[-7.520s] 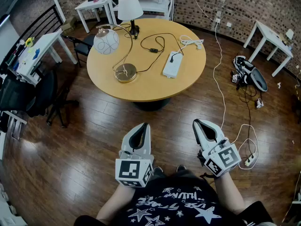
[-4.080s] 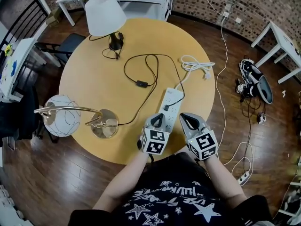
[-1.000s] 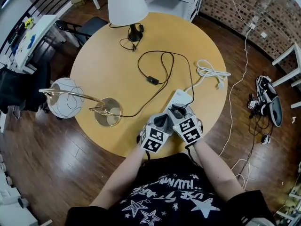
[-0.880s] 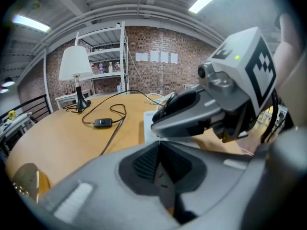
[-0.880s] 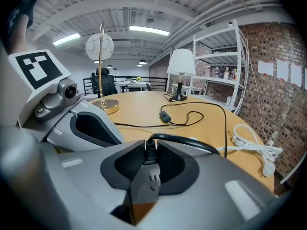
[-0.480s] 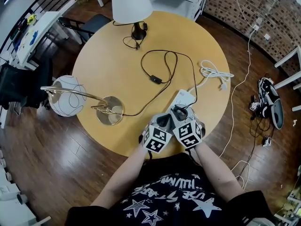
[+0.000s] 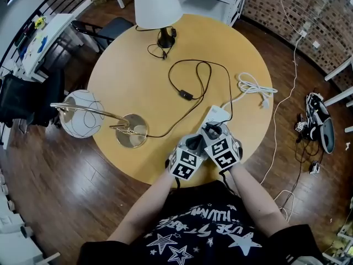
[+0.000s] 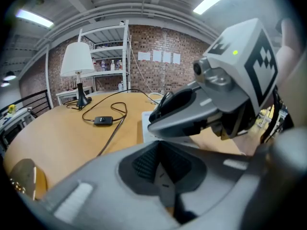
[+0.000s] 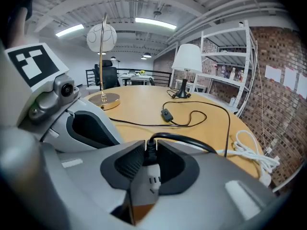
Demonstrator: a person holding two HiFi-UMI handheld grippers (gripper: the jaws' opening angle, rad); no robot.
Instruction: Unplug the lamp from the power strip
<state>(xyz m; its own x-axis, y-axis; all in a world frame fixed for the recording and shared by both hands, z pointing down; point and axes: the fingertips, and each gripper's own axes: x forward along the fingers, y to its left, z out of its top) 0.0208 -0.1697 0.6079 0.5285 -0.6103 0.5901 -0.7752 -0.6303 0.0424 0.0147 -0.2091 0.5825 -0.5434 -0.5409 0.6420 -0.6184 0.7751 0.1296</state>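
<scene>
Your right gripper (image 9: 151, 166) is clamped on the black plug (image 9: 150, 152). The plug appears to be seated in the strip (image 7: 217, 115), at the near edge of the table (image 7: 127, 87). Your left gripper (image 8: 160, 171) has its jaws together on nothing and sits just beside the right one. The step in hand is extraction. Next, pull the plug straight out while bracing the strip; a skewed pull may lift it. The cord (image 7: 190, 65) loops away to the gold lamp (image 7: 132, 138).

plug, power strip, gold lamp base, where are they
plug (image 9: 150, 152), right gripper view, black body.
power strip (image 7: 218, 115), head view, far end.
gold lamp base (image 7: 132, 138), head view, disc's middle.
</scene>
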